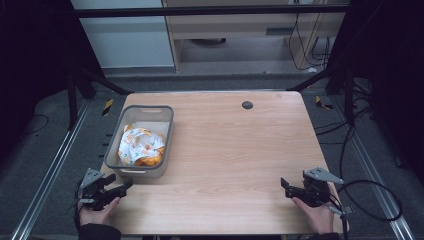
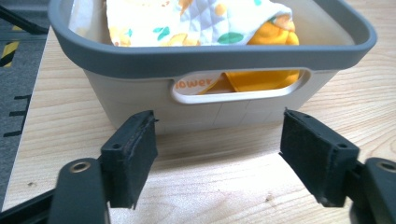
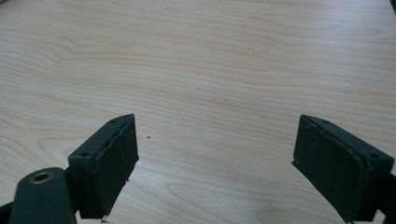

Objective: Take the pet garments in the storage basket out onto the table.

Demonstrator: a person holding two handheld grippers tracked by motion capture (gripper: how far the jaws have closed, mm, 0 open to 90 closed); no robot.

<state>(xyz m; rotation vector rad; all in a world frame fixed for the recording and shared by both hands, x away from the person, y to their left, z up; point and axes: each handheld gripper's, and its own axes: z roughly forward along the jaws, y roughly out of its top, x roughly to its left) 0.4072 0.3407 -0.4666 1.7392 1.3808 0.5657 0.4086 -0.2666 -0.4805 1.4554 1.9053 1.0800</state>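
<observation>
Cloth: a crumpled white quilted fabric with orange and green print (image 1: pixel 140 146) lies bunched inside the bin, soft and limp.
Bin: a grey plastic rectangular tub with a slot handle (image 2: pixel 212 58), on the wooden table (image 1: pixel 240 150), left side.
Left gripper (image 1: pixel 114 189): jaws spread, empty, aimed at the handle, probably for reaching in.
Right gripper (image 1: pixel 295 189): spread, empty, over bare wood.

One grey basket (image 1: pixel 144 141) stands on one wooden table (image 1: pixel 235 150); one crumpled white-and-orange patterned cloth (image 1: pixel 140 146) lies inside the basket; one small dark round disc (image 1: pixel 247 105) sits on the table well right of the basket; two grippers, the left gripper (image 1: pixel 125 186) just beside the basket, the right gripper (image 1: pixel 284 184) well apart from it.
</observation>
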